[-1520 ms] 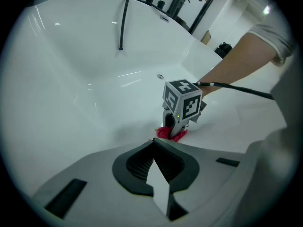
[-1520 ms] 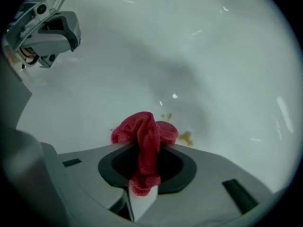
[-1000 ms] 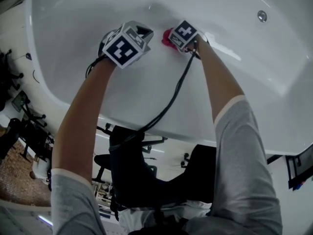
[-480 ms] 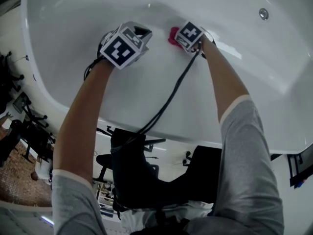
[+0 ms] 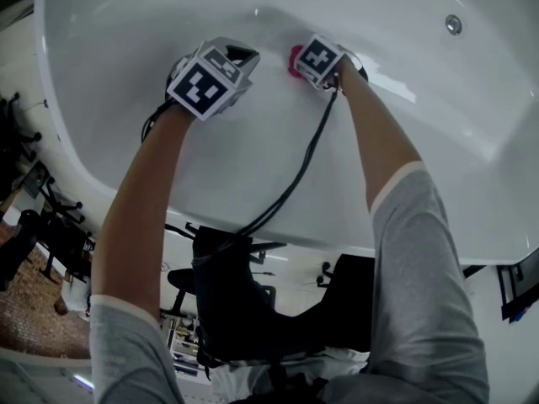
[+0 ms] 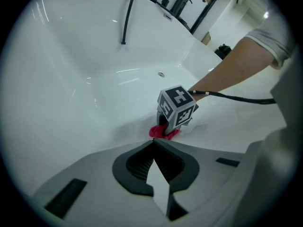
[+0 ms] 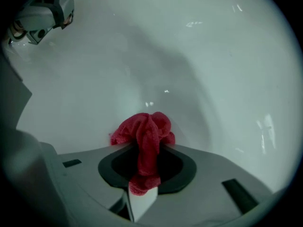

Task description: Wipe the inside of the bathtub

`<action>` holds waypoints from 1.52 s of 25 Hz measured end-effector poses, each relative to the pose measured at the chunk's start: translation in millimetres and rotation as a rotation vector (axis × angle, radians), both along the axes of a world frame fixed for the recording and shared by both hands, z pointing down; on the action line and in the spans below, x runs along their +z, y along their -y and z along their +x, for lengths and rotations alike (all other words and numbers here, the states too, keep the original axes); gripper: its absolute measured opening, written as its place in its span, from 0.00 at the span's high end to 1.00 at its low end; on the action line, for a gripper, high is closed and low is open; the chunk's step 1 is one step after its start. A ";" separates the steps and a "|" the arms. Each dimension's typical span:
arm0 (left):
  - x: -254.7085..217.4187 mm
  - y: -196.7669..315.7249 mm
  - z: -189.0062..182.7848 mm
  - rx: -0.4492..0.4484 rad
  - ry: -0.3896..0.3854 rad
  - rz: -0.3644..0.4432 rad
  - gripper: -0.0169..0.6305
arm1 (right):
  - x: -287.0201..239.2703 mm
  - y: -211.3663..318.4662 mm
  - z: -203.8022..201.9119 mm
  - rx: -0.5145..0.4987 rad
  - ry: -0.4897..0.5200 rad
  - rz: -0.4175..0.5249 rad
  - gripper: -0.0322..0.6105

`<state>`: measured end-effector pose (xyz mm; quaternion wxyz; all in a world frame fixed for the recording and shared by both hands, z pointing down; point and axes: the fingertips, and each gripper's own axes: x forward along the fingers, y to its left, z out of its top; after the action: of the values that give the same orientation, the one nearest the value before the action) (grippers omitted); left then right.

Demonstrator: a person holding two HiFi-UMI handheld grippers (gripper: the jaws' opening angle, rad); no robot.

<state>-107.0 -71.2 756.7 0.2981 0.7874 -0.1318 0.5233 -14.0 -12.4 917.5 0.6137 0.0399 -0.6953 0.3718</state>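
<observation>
Bathtub (image 5: 421, 133) inside being wiped with the red cloth (image 7: 144, 129).
The right claw (image 7: 142, 176) pinches the cloth against the tub's inner wall. Over the last second it slid a little right, then back left, so a scrubbing stroke seems under way. The left claw (image 6: 154, 162) hovers just beside, pressed together on nothing.
</observation>
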 end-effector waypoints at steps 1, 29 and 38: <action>0.9 0.1 -1.5 -0.004 0.002 0.000 0.97 | -0.3 2.6 -7.0 0.010 0.010 0.000 0.80; 12.7 4.4 8.9 -0.026 -0.018 -0.002 0.97 | 4.0 53.5 -7.7 0.285 -0.008 0.198 0.80; 11.4 0.9 8.3 -0.017 -0.007 -0.012 0.97 | 0.4 74.7 10.8 0.251 -0.068 0.277 0.79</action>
<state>-98.7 -72.1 768.1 0.3076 0.7861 -0.1346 0.5189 -3.3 -87.1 917.9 0.5743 0.2231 -0.7083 0.3447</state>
